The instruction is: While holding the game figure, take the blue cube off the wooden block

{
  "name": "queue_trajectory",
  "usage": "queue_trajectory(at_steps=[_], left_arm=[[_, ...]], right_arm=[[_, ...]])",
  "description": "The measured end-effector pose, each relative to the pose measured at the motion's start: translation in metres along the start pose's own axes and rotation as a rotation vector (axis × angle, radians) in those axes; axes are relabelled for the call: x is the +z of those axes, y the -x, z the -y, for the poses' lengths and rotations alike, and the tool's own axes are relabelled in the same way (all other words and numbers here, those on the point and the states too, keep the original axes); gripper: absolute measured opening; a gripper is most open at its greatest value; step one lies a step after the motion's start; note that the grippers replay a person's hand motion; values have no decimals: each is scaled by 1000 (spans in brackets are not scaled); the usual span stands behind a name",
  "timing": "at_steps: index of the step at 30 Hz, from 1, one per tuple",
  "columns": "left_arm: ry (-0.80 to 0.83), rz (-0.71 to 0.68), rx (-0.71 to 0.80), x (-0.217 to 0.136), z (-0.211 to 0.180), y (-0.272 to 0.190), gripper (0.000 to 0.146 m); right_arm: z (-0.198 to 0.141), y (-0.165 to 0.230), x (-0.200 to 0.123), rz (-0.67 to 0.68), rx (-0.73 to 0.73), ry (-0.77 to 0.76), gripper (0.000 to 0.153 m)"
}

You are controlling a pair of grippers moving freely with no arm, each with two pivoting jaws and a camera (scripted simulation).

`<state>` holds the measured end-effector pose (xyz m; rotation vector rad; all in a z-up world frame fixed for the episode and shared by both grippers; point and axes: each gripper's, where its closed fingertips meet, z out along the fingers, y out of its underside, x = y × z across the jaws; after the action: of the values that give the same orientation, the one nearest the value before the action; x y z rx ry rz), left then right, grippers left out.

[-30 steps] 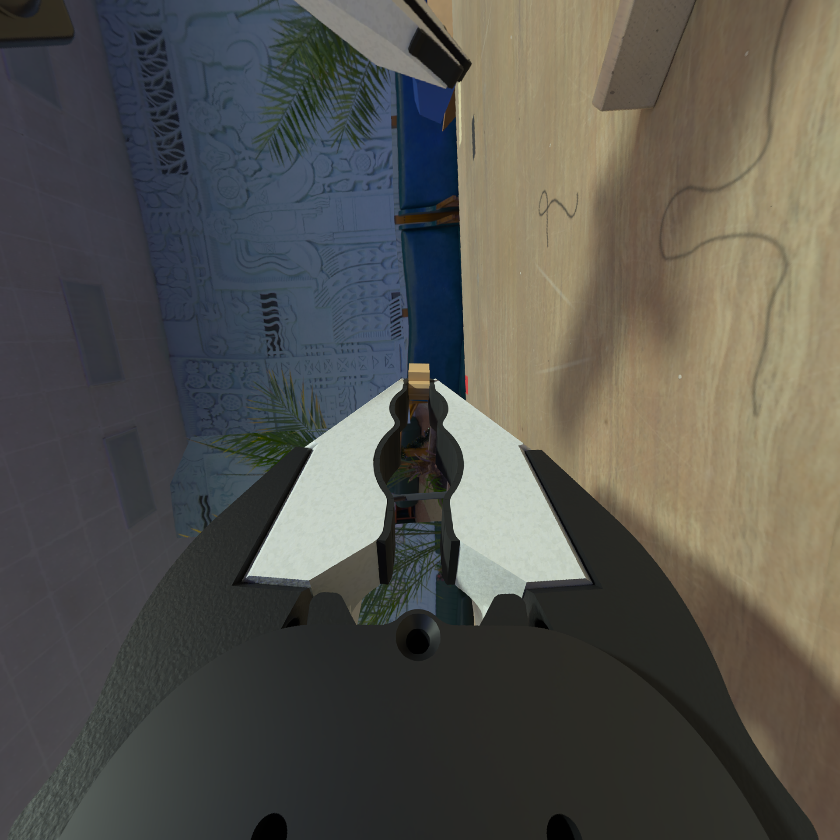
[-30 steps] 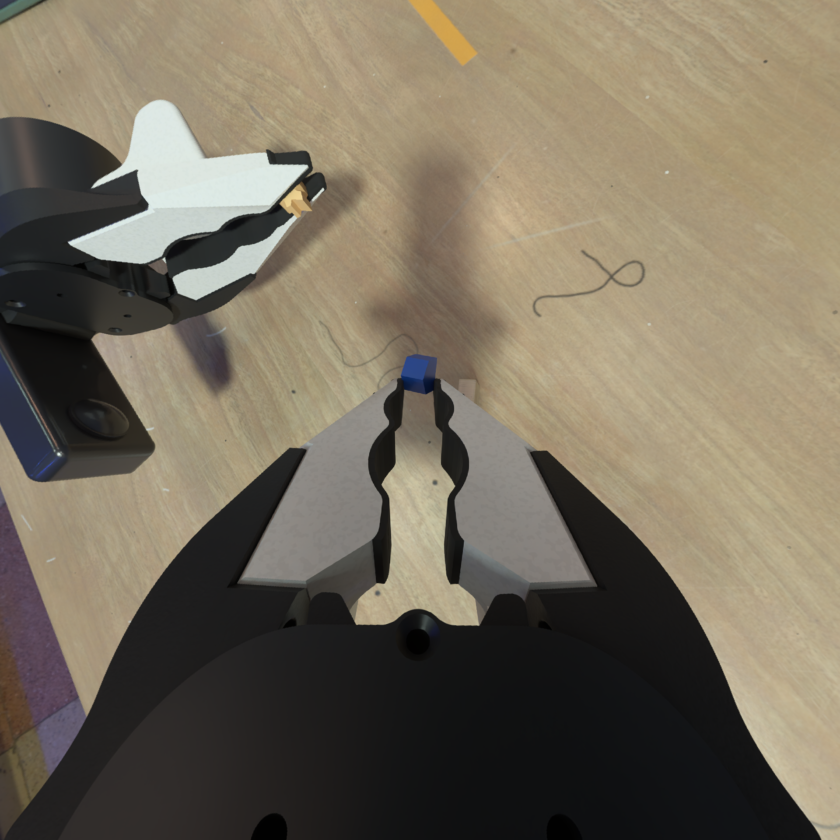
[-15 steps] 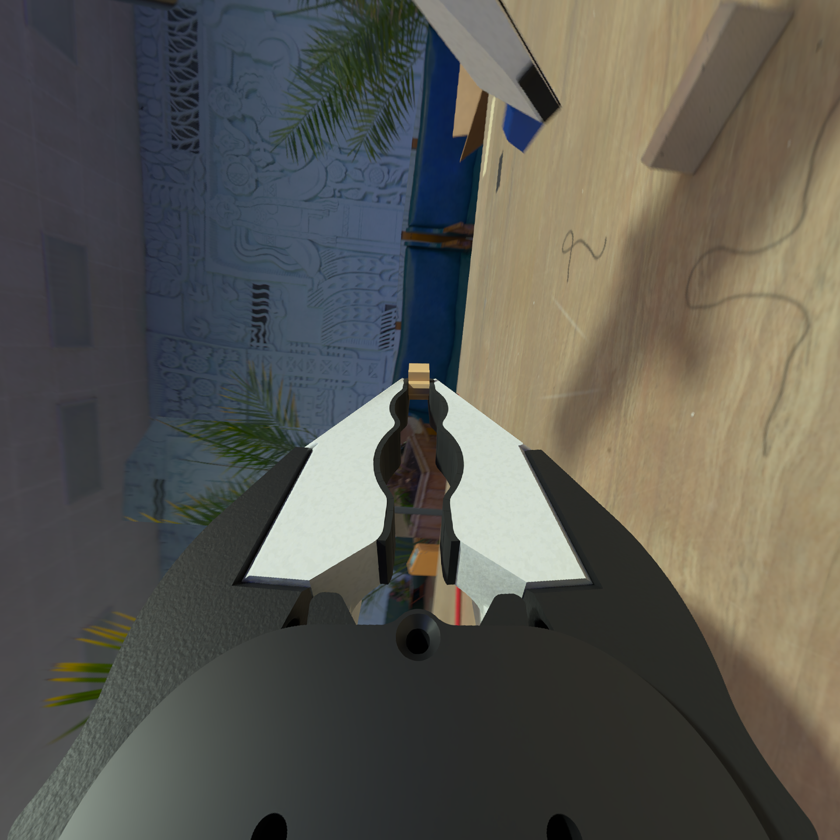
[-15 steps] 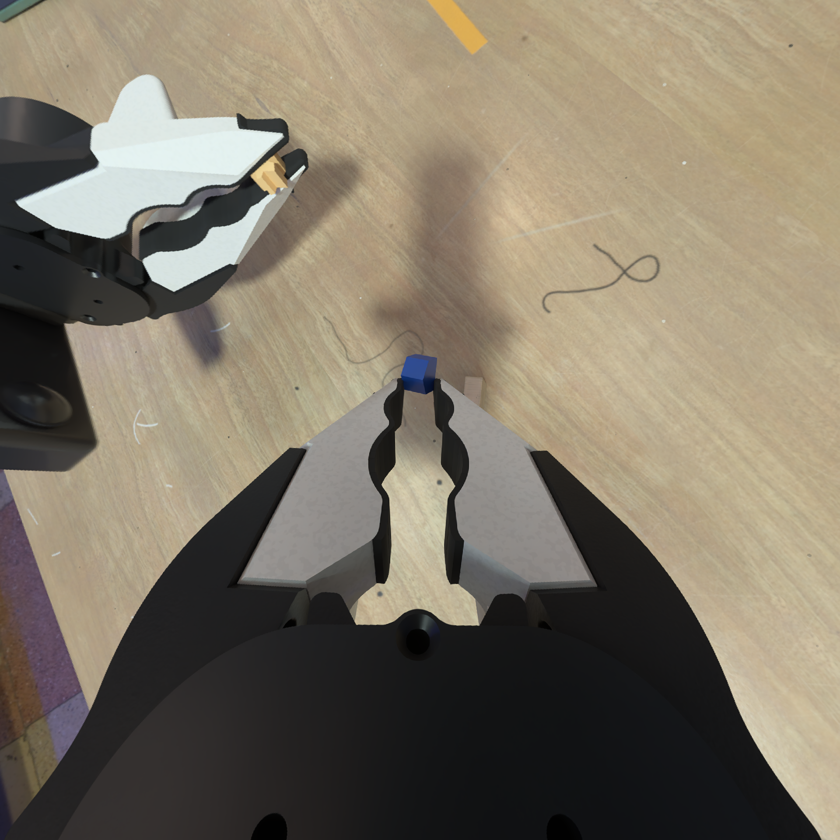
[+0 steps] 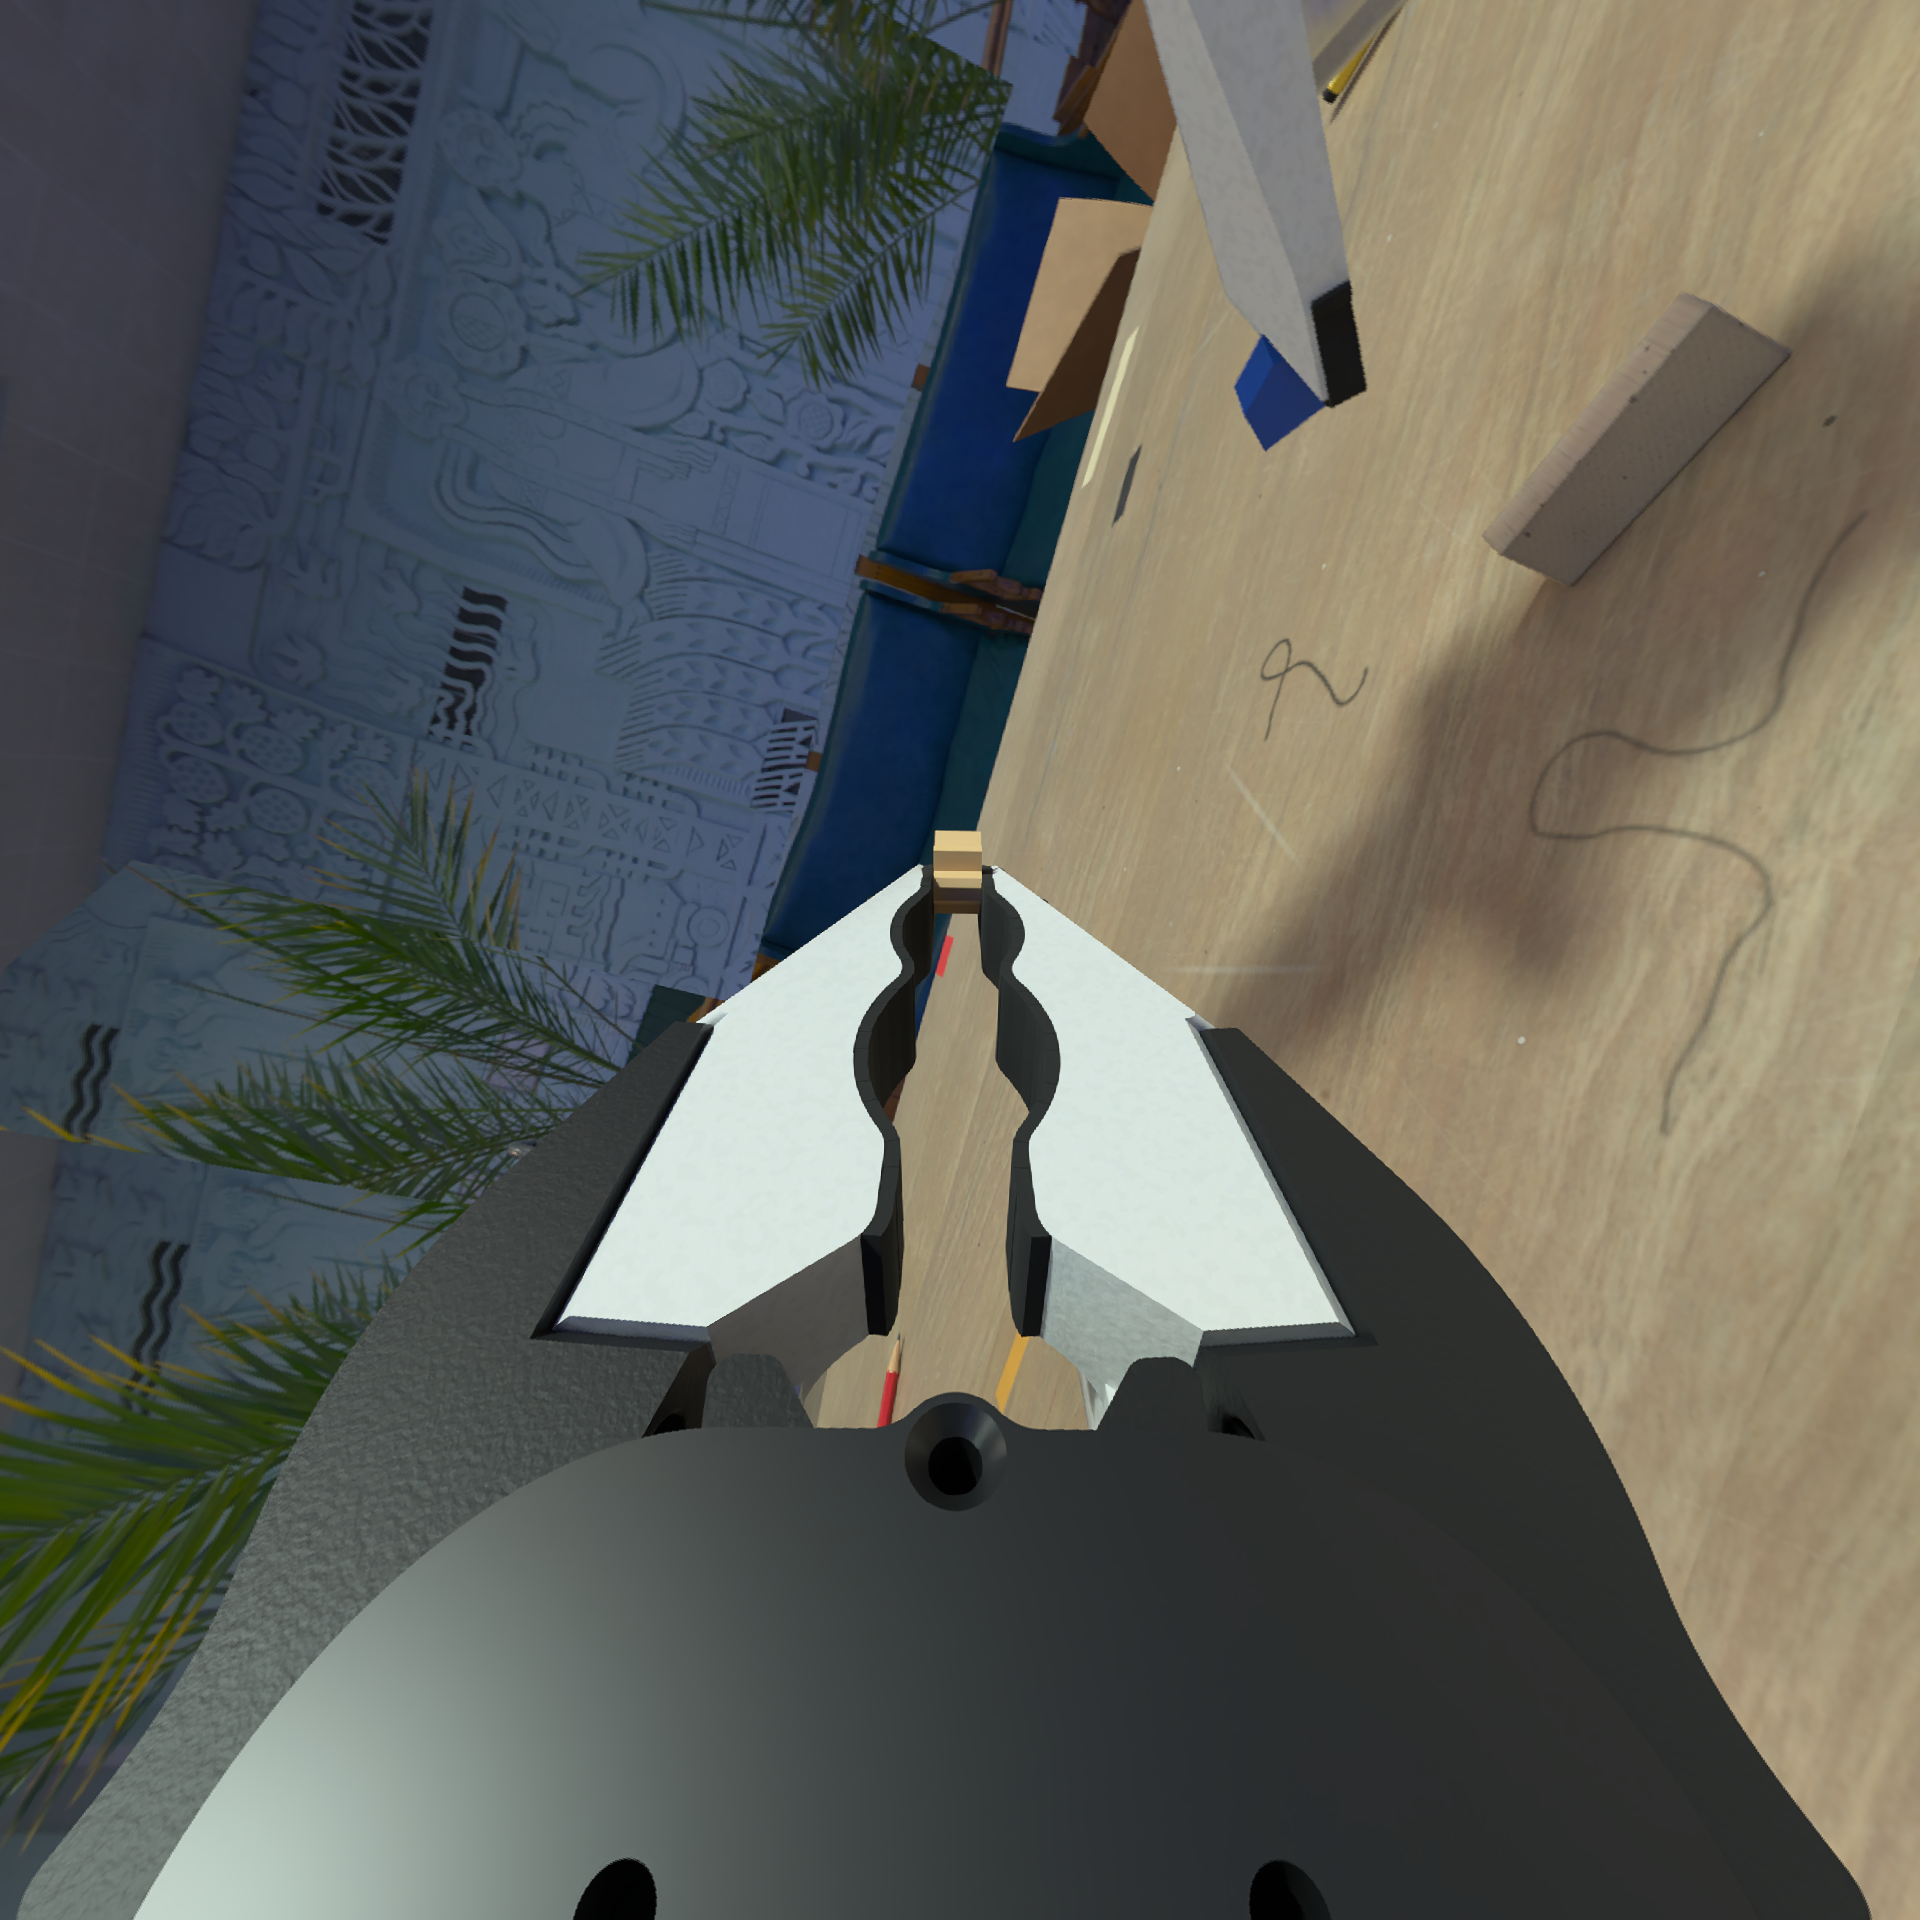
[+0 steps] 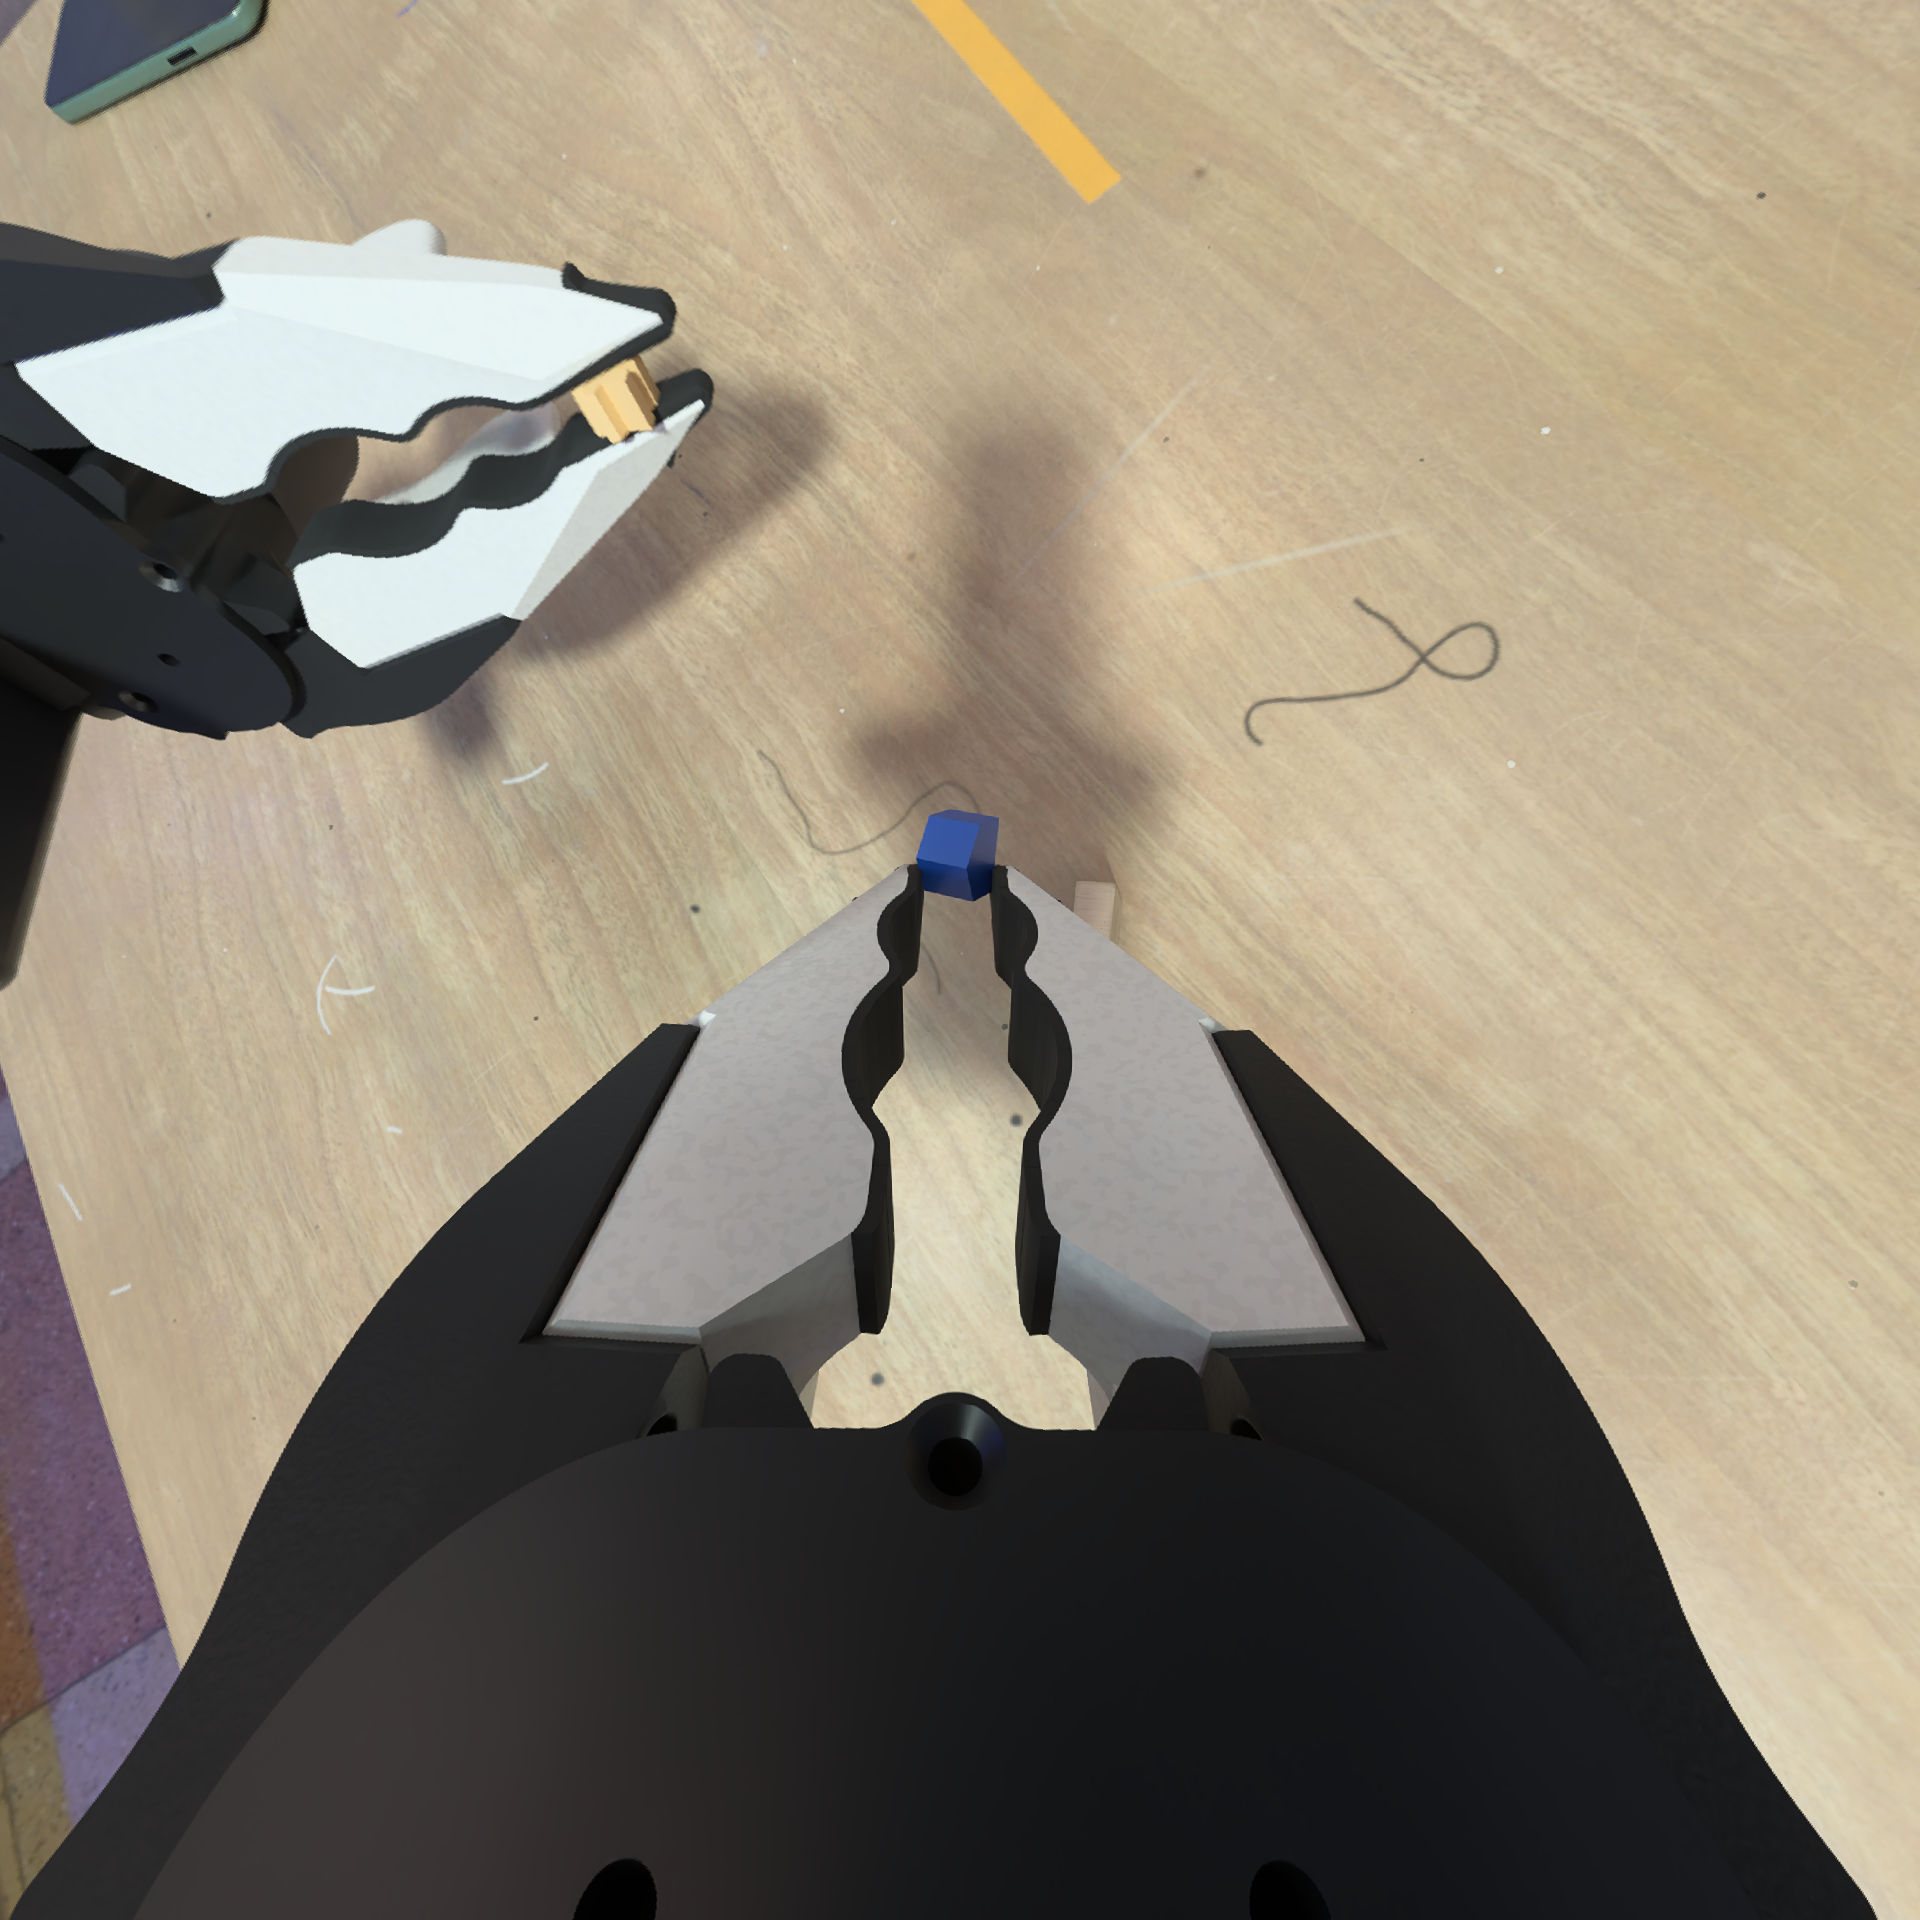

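My left gripper point(image 5: 956, 878) is shut on the small tan game figure point(image 5: 957, 871) at its fingertips and holds it above the wooden table. It also shows at the left of the right wrist view point(image 6: 665, 400), with the figure point(image 6: 618, 400) in it. My right gripper point(image 6: 958, 878) is shut on the blue cube point(image 6: 956, 854) and holds it above the table. In the left wrist view the cube point(image 5: 1280, 393) hangs clear of the pale wooden block point(image 5: 1636, 436), which lies flat. In the right wrist view only a corner of the block point(image 6: 1096, 899) shows past my right finger.
A green-cased phone point(image 6: 145, 52) lies at the far left and an orange strip point(image 6: 1023, 99) at the far middle of the table point(image 6: 1558, 935). The table's left edge point(image 6: 62, 1226) is near. A red pencil point(image 5: 890, 1377), a cardboard box point(image 5: 1081, 301) and dark scribbles point(image 5: 1662, 831) also show.
The left gripper has swung with the figure, so the cube and block slid down into its view. The right gripper keeps its hold on the cube and has drawn back a little.
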<state>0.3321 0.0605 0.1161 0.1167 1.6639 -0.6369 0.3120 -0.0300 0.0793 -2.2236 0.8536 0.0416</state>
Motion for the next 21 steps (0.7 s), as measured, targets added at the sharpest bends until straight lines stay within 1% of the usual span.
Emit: queue_trajectory(at_steps=[5, 8, 12, 15, 21], left_arm=[[12, -33, 32, 3, -4, -7, 7], [9, -14, 51, 3, -6, -4, 7], [1, 0, 32, 4, -4, 0, 7], [-7, 29, 70, 4, -2, 2, 7], [-32, 45, 97, 3, 2, 2, 7]], right_arm=[[3, 1, -1, -19, 6, -37, 13], [7, 4, -1, -16, 6, -66, 13], [7, 7, -3, -1, 1, -67, 13], [6, 8, -5, 6, -2, -62, 13], [1, 8, -4, 44, 43, -61, 13]])
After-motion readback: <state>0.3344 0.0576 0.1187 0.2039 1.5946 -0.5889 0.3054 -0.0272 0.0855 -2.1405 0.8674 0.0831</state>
